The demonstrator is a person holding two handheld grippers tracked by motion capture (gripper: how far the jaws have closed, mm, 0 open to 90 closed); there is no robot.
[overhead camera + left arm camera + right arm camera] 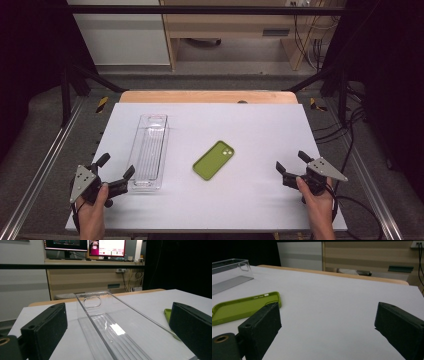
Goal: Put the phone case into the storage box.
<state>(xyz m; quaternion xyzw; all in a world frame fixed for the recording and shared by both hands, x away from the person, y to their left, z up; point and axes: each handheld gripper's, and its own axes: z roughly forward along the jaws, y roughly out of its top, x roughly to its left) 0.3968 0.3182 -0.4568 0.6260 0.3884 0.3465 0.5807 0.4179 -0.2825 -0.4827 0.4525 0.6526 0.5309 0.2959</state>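
white table (260, 200) bears clear tray (148, 151) and green phone case (214, 160).

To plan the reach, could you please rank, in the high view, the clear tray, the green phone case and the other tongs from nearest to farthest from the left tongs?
1. Clear tray, just beside the left tongs.
2. Green phone case, mid-table.
3. Right tongs, at the table's opposite side.

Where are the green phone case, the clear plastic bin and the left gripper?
green phone case (214, 160), high view, middle of its back.
clear plastic bin (149, 152), high view, its ribbed floor.
left gripper (116, 171), high view, between its open fingertips.
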